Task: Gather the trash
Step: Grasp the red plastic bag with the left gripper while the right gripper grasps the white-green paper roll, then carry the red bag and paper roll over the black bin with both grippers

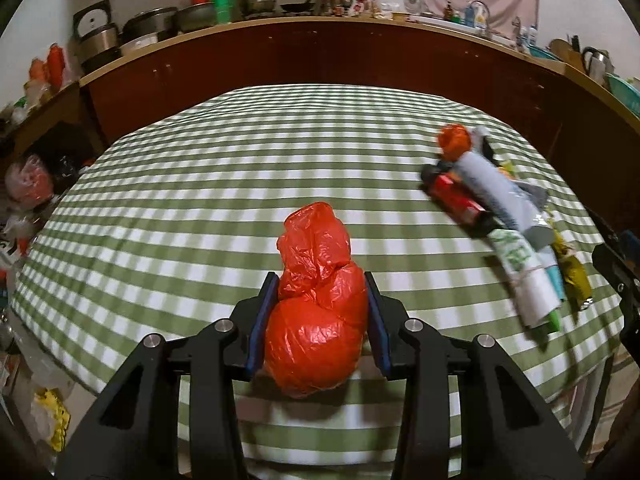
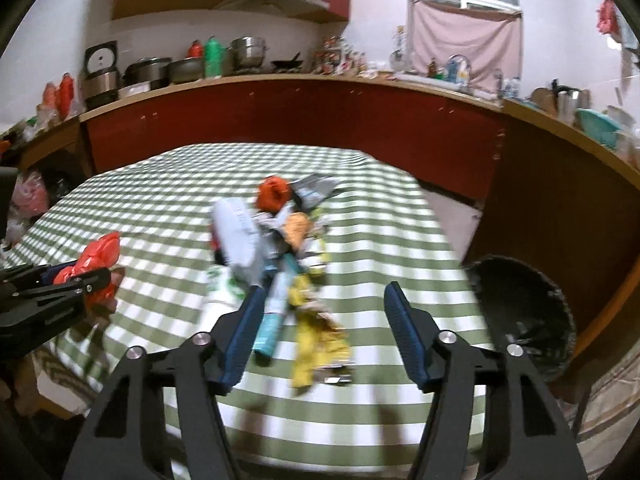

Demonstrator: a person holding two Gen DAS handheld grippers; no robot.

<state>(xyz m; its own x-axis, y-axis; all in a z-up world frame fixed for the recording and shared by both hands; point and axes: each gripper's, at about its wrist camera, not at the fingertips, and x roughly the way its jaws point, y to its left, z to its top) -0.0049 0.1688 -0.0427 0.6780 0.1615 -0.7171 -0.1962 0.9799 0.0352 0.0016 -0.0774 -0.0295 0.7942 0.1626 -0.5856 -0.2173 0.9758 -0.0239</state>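
Holding a red plastic bag clenched in my left fingers, clear of the bench for binning. My right fingers stood released, empty, above the litter pile; black bin right of it.

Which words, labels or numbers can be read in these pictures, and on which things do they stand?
None can be read.
White wrapper with green print: print too blurred to read.
Red box in the trash pile: markings blurred.
Bottles on the counter: labels too small.
Red plastic bag: no print.
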